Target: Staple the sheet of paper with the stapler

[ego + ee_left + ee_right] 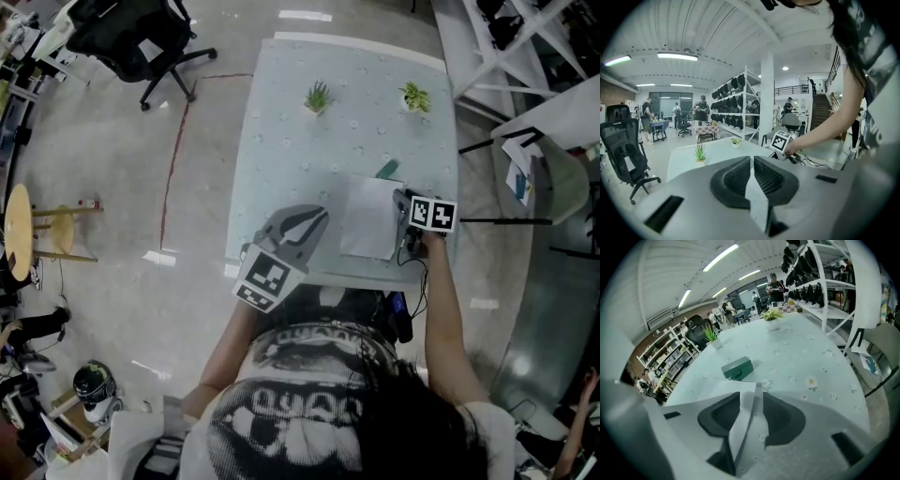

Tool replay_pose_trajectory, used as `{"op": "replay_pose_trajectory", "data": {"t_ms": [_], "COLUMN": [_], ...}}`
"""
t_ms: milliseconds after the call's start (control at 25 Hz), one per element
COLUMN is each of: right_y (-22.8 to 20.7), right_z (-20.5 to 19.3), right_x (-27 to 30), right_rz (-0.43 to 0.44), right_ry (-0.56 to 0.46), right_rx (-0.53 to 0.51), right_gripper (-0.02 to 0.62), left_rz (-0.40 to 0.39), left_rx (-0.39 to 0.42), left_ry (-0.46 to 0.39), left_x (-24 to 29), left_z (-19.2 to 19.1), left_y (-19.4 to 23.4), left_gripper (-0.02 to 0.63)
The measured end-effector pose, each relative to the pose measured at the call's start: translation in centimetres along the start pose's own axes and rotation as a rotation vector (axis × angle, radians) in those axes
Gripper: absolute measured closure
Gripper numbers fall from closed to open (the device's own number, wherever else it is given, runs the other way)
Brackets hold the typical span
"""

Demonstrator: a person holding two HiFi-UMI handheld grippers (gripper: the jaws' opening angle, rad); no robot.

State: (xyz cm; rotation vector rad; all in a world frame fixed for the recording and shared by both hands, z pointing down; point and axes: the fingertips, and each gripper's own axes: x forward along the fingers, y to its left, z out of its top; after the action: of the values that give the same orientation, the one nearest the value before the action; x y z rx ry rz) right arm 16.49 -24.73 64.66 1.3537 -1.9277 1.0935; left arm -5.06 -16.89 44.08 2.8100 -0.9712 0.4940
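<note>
White sheet of paper (370, 217) lies on the near right part of the table (300, 122). Its near edge stands curled up between the right gripper's (751, 393) parted jaws. Small green stapler (737, 368) lies flat just beyond the sheet's far corner.

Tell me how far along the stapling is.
Nothing is stapled yet: the stapler lies untouched beyond the sheet of paper. In hand: the right gripper has the sheet's edge between its parted jaws; the left gripper is shut, empty. Left: the stapling.

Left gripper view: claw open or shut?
Shut. In its own view the left gripper shows its claw closed tip to tip, with nothing held between.
</note>
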Motion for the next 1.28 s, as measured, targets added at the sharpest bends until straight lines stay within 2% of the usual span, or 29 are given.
{"op": "replay_pose_trajectory", "data": {"t_ms": [160,360,520,840,1160,1280], "right_y": [0.5,0.5,0.8,1.4,-0.1,-0.3], "right_z": [-0.1,-0.3,-0.2,0.7,-0.1,-0.3], "right_x": [0.2,0.1,0.2,0.4,0.0,-0.2], "right_rz": [0.012,-0.029,-0.042,-0.013,-0.073,-0.093], "right_ry": [0.011,0.024,-0.004,-0.088,-0.148,-0.172], "right_rx": [-0.026,-0.080,-0.075,0.091,0.348,0.390], "right_gripper": [0.443,0.475,0.584,0.594,0.594,0.594], "left_rz": [-0.009,-0.019,-0.015,0.008,0.011,0.008], "left_rx": [0.000,-0.001,-0.006,-0.023,-0.032,-0.033], "left_ry": [-0.005,-0.003,-0.002,-0.003,-0.006,-0.006], "left_x": [0.5,0.8,0.8,0.5,0.7,0.7], "left_z": [0.2,0.1,-0.2,-0.6,-0.8,-0.9], "left_y": [0.0,-0.1,0.3,1.2,1.8,1.7], "left_gripper": [0.584,0.584,0.584,0.584,0.584,0.584]}}
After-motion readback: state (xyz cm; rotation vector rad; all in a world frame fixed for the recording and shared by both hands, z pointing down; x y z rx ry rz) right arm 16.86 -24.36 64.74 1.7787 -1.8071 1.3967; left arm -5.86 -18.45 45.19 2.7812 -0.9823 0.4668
